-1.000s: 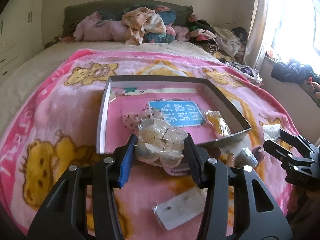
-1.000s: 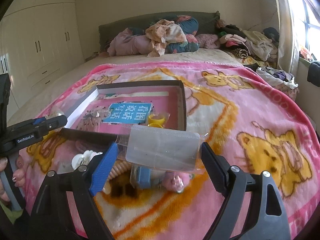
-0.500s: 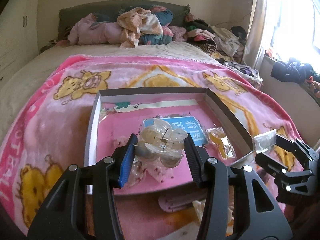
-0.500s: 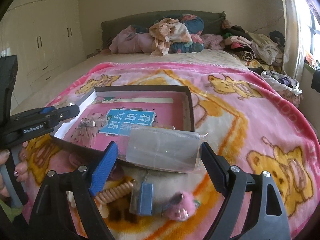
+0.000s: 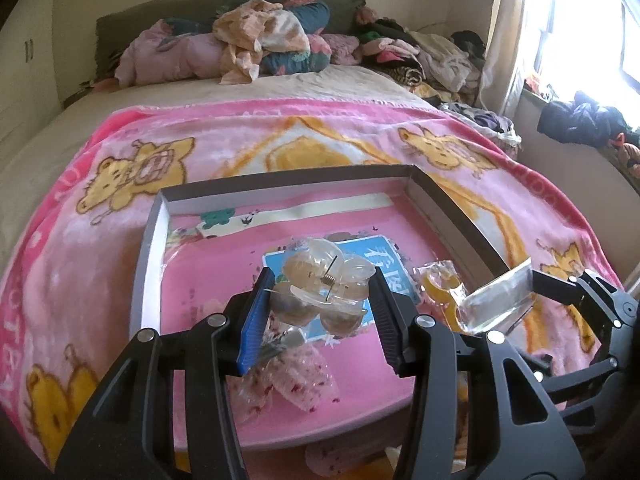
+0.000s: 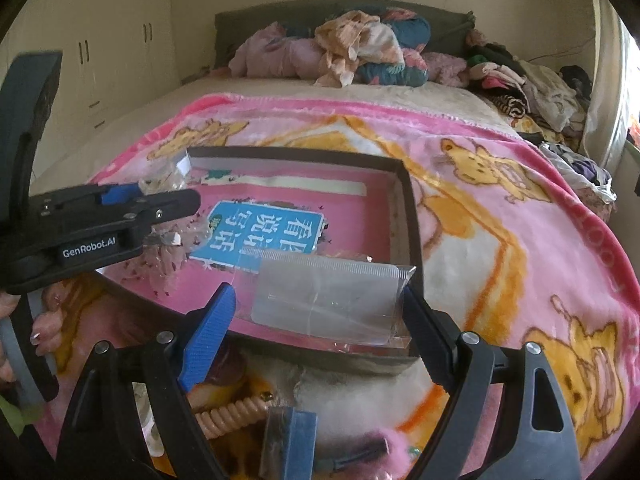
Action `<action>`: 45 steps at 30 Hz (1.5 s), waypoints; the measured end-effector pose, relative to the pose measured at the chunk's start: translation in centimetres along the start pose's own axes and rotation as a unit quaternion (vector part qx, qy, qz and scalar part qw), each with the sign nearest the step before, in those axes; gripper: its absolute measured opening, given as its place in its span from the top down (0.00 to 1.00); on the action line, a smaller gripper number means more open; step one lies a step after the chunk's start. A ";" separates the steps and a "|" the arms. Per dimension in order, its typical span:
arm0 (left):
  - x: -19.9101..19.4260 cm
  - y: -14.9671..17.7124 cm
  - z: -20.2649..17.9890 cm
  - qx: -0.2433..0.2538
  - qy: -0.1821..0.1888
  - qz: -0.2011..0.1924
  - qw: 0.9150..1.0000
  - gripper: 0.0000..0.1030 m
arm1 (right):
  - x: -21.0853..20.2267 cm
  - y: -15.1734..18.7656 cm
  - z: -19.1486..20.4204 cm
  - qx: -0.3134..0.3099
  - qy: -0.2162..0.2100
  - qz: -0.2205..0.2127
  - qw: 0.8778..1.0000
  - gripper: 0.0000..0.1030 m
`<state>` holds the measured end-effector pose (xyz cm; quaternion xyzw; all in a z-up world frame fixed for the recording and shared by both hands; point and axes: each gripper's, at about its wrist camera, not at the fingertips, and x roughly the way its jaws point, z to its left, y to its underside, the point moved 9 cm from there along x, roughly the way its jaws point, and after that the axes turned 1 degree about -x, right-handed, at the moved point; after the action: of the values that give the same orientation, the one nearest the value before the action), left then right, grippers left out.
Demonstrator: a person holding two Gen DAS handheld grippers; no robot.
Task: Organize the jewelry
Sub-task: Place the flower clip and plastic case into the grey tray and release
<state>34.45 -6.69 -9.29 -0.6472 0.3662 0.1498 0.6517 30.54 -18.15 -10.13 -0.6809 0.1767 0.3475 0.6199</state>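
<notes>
The hair clip (image 5: 324,284), clear plastic with a small metal spring, sits clamped between the pads of my left tool (image 5: 320,312), held above the open box (image 5: 148,264) that lies on the pink bear blanket (image 5: 340,128) covering the bed. Under the clip, on the box's pink floor, I see a crumpled pink-speckled bag (image 5: 296,380) and a blue card with white characters (image 6: 260,232). To the right of that, in the left view, a small bag with something yellow inside (image 5: 440,292) lies near the box's right wall. My right tool (image 6: 320,320) is spread wide and clamped on a flat clear packet (image 6: 328,300), which it holds over the box's near right corner; its pads press on the packet's two short edges. Below the right tool, outside the box, a peach spiral hair tie (image 6: 232,416), a blue-and-clear packet (image 6: 288,440) and something pink and fuzzy (image 6: 384,448) lie on the blanket.
</notes>
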 end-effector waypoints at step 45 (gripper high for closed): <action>1.3 0.8 1.0 -0.015 -0.009 0.004 1.000 0.28 | -1.6 0.7 0.1 0.000 0.005 -0.037 0.999 0.07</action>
<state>35.14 -5.99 -10.88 -0.6542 0.3605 0.1641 0.6443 28.92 -18.49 -9.47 -0.6886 0.1549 0.3210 0.6315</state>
